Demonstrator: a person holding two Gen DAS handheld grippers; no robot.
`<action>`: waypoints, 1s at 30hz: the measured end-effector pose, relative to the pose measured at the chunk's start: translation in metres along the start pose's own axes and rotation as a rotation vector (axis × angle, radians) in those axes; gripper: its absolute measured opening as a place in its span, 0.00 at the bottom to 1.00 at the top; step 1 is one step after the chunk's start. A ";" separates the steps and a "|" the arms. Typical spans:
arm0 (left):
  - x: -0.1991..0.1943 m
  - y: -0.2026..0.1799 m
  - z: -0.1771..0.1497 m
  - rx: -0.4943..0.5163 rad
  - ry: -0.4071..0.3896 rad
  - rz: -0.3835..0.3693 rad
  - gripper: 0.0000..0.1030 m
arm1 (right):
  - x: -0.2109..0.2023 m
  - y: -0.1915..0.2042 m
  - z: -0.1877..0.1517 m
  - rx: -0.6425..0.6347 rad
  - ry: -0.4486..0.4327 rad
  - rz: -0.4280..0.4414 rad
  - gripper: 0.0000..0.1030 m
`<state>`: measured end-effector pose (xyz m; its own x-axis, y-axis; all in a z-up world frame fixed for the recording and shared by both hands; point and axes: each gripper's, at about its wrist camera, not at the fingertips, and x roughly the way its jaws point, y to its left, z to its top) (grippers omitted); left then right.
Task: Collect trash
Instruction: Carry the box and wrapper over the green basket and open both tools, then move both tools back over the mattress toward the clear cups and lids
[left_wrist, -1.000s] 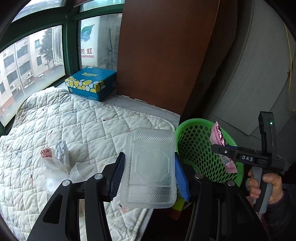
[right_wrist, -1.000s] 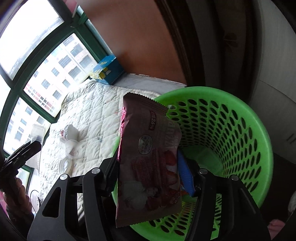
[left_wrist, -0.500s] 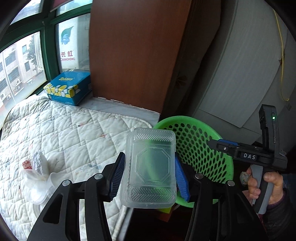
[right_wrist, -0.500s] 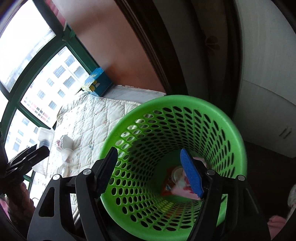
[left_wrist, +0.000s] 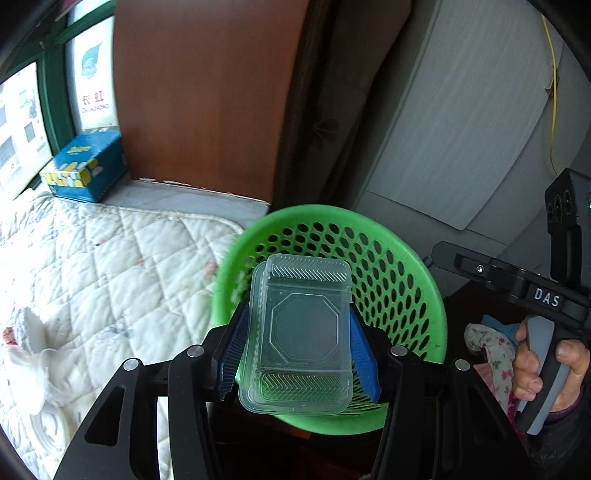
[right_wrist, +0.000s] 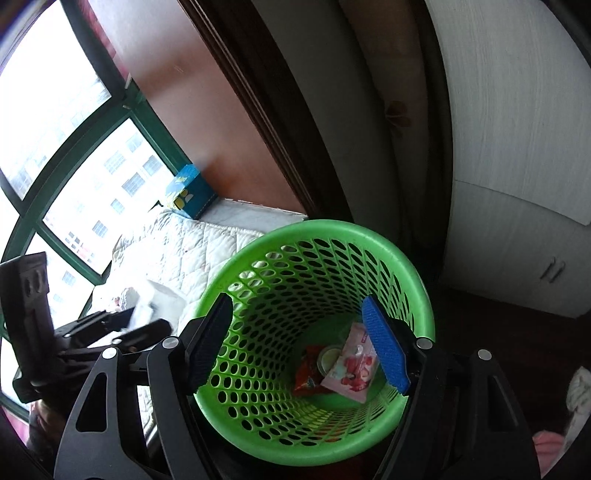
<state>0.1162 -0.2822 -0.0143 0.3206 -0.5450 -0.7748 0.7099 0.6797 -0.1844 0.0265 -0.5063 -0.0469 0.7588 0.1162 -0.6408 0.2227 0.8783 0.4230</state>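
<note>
Left gripper (left_wrist: 297, 347) clamps clear plastic tray (left_wrist: 297, 339) over green basket (left_wrist: 406, 258) for dropping; right gripper (right_wrist: 299, 339), jaws just widened, holds nothing.

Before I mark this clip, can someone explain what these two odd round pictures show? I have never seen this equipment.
There is no robot: a person carries a hand-held claw in each hand, each with a wide-angle camera looking along its fingers. The left camera shows the left claw gripping a clear plastic container in front of a green basket; the hand holding the other claw shows at the right. The right camera looks down into the same basket. The right claw is open and empty, its jaws having just been opening; a pink snack packet and a red wrapper lie at the bottom. A quilted white pad beside the basket holds crumpled white litter.
</note>
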 end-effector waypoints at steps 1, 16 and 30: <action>0.003 -0.003 0.000 0.001 0.003 -0.008 0.50 | -0.001 0.000 0.000 0.002 0.000 0.001 0.70; -0.014 0.014 -0.012 -0.079 -0.028 0.013 0.62 | -0.001 0.019 -0.006 -0.014 0.001 0.056 0.70; -0.081 0.122 -0.065 -0.283 -0.071 0.227 0.63 | 0.026 0.088 -0.013 -0.105 0.060 0.149 0.71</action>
<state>0.1359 -0.1232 -0.0137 0.4993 -0.3909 -0.7732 0.4173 0.8906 -0.1807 0.0575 -0.4195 -0.0343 0.7398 0.2735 -0.6148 0.0431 0.8926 0.4489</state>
